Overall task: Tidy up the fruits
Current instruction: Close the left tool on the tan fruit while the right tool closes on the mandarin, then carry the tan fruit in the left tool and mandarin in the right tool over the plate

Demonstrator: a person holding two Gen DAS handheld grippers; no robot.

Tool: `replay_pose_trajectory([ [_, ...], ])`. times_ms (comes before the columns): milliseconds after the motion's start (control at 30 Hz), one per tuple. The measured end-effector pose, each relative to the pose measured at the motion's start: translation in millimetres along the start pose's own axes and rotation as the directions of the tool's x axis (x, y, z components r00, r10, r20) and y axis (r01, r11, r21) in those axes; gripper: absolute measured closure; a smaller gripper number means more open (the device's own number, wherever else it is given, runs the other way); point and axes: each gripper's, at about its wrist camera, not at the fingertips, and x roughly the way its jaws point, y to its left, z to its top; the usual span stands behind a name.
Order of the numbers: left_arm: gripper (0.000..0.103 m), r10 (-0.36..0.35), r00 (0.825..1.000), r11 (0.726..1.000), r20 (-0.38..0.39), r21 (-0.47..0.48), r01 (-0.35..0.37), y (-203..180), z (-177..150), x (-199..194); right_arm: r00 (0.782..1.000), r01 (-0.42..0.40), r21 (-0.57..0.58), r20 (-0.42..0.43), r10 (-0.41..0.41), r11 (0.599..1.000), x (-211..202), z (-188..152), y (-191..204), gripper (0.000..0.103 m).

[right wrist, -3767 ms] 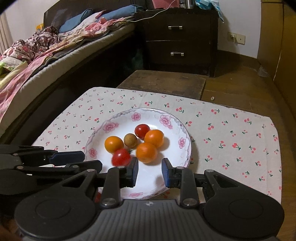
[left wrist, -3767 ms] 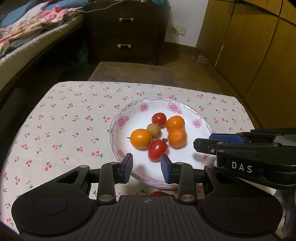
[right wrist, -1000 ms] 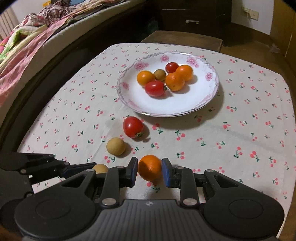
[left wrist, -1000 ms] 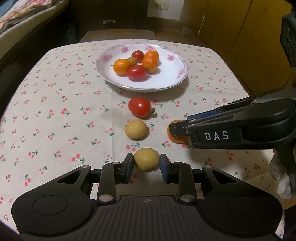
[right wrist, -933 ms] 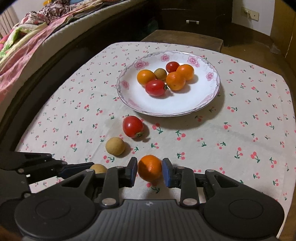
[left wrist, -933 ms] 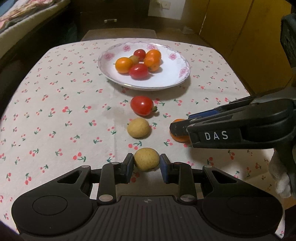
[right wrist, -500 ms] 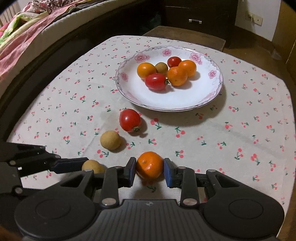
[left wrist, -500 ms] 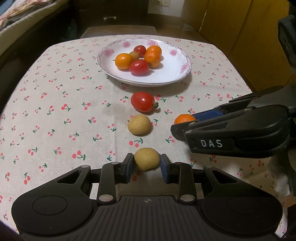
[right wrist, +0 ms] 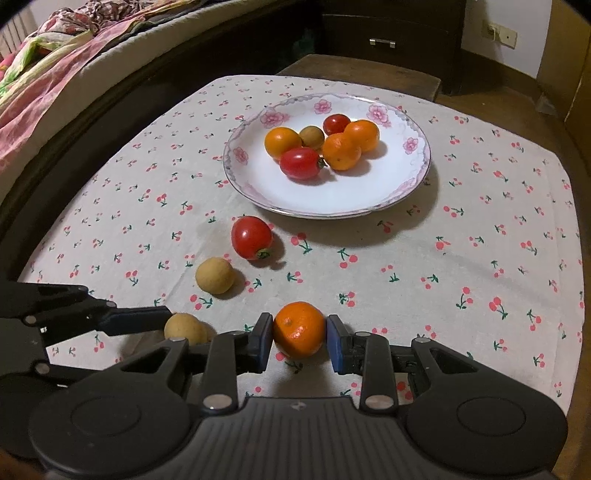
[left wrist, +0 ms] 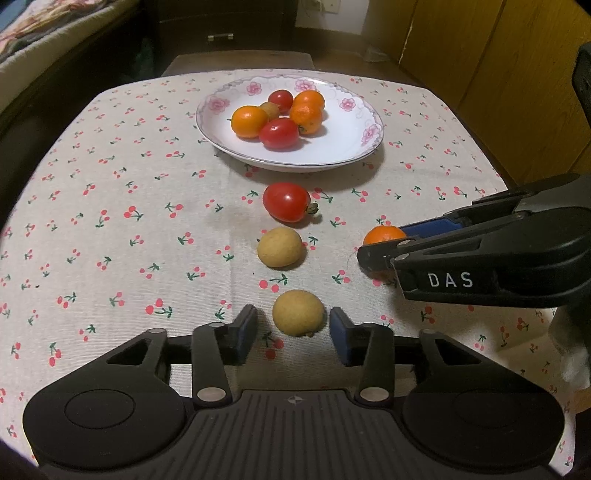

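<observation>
Sitting between the left tool's (left wrist: 293, 330) just-opened jaws, longan (left wrist: 298, 313) untouched.

Around the table: cloth, bed, drawers and cabinets

A cherry-print tablecloth (left wrist: 110, 206) covered the table; a bed with rumpled pink bedding (right wrist: 48, 62) ran along one side, a dark chest of drawers (right wrist: 391, 33) stood behind it, and yellow wooden cabinets (left wrist: 491, 74) lined the other side.
</observation>
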Motion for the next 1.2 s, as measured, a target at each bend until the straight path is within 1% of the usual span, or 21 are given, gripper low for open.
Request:
replay_pose_trajectory([
  [467, 0.049, 0.012, 1.000, 1.000, 0.002, 0.010, -0.012, -2.2, -0.5, 0.8, 1.000, -0.002, 0.006, -0.002, 0.002, 1.000, -3.0, -1.3, -1.4, 0.071],
  [567, 0.053, 0.018, 1.000, 1.000, 0.002, 0.019, -0.018, -4.8, -0.5, 0.5, 1.000, -0.003, 0.006, 0.003, 0.003, 1.000, -4.9, -1.7, -2.1, 0.071],
  [633, 0.063, 0.019, 1.000, 0.999, -0.001, 0.027, -0.019, -6.9, -0.2, -0.3, 1.000, -0.004, 0.007, 0.005, 0.004, 1.000, -6.3, -1.8, -2.9, 0.071],
  [667, 0.064, 0.019, 1.000, 0.999, -0.002, 0.030, -0.019, -7.9, 0.2, -1.3, 1.000, -0.004, 0.007, 0.008, 0.004, 1.000, -7.2, -2.0, -3.2, 0.071],
  [1000, 0.065, 0.003, 0.999, 1.000, 0.038, 0.025, -0.004, -12.4, 13.2, -13.9, 1.000, -0.004, 0.022, 0.030, 0.003, 1.000, -15.1, 0.2, -7.9, 0.071],
  [1200, 0.065, 0.000, 0.998, 1.000, 0.065, -0.004, 0.000, -7.5, 26.8, -18.7, 0.998, 0.002, 0.049, 0.059, -0.005, 0.999, -22.6, 7.9, -15.2, 0.071],
])
